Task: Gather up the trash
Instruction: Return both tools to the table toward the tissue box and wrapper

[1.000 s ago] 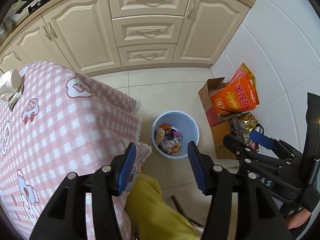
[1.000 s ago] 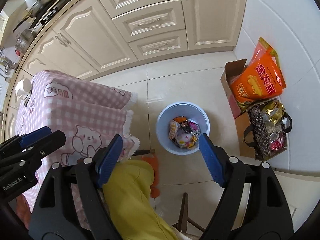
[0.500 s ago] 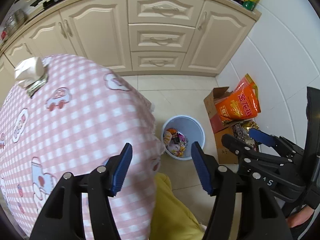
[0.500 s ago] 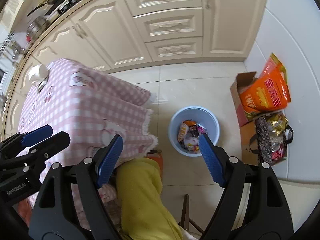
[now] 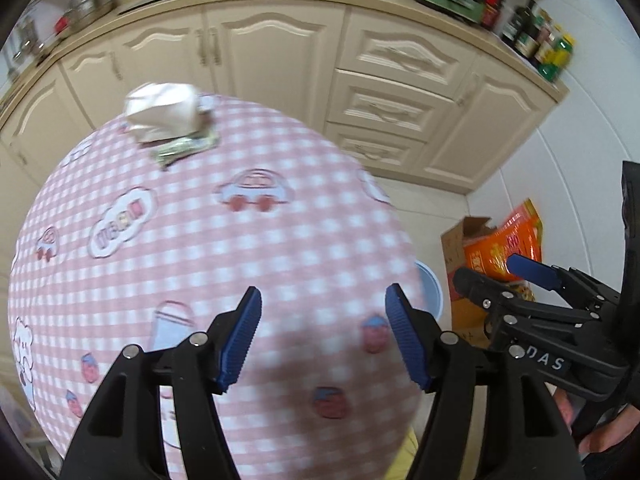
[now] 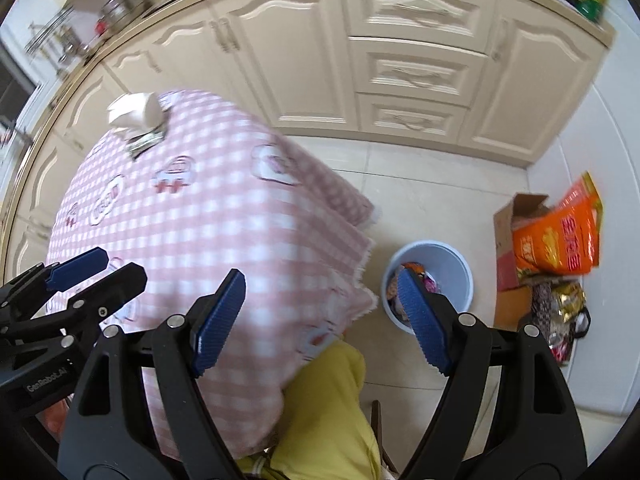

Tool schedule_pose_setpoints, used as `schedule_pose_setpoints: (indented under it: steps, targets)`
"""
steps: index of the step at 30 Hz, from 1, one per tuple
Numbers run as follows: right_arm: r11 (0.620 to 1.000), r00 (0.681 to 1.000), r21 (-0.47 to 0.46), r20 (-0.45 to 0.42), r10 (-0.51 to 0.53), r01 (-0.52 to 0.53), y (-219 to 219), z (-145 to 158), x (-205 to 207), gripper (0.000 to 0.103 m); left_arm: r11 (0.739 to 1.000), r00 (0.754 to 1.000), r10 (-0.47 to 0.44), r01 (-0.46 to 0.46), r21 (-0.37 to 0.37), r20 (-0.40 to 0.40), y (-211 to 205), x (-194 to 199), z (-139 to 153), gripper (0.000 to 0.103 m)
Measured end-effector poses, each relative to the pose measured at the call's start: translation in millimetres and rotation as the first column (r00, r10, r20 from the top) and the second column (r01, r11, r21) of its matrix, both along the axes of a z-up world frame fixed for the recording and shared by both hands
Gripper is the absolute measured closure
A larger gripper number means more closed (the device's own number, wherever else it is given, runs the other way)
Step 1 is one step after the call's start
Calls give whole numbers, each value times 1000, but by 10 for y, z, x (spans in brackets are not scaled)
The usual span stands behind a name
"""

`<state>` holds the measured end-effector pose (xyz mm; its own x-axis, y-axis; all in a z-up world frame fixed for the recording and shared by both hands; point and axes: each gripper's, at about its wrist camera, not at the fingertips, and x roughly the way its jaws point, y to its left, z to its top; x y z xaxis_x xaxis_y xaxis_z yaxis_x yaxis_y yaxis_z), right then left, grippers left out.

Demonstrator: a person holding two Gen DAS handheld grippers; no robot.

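Observation:
A crumpled white paper wad (image 5: 162, 114) lies on a flat silvery-green wrapper (image 5: 184, 148) at the far edge of the pink checked table (image 5: 200, 248); the wad also shows in the right wrist view (image 6: 134, 110). A pale blue trash bin (image 6: 460, 268) with several wrappers inside stands on the floor right of the table; only its rim (image 5: 432, 288) shows in the left wrist view. My left gripper (image 5: 322, 336) is open and empty above the table's near part. My right gripper (image 6: 320, 316) is open and empty over the table's right edge.
Cream cabinets (image 5: 280, 64) line the far side. A cardboard box (image 6: 516, 216) with an orange bag (image 6: 560, 236) and a patterned bag of packets (image 6: 564, 312) stand by the right wall. Yellow trouser legs (image 6: 332, 412) are below the table edge.
Both grippers have swung up and left, away from the bin and over the table. The paper wad and wrapper now sit nearer the middle of both views. Both stay open.

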<state>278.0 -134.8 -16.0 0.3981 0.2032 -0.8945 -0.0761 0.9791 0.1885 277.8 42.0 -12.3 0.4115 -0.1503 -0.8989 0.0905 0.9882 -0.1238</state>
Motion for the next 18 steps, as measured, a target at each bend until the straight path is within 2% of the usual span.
schedule_pose_setpoints:
  steps: [6,9,18]
  targets:
    - [991,990,6,-41,132,-132,562,37,283,25,996,996,89,-89,-13,-4,560,155,-26,39]
    - [988,987,15,-54,153,-153,791,39,439,25,990,990,138,-138,0,-4,888,293,-54,39]
    - [978,976,-3,-59,208,-208,1550,53,1076,13,962,962,272,-272,-27,-8,1784,704,-103,38]
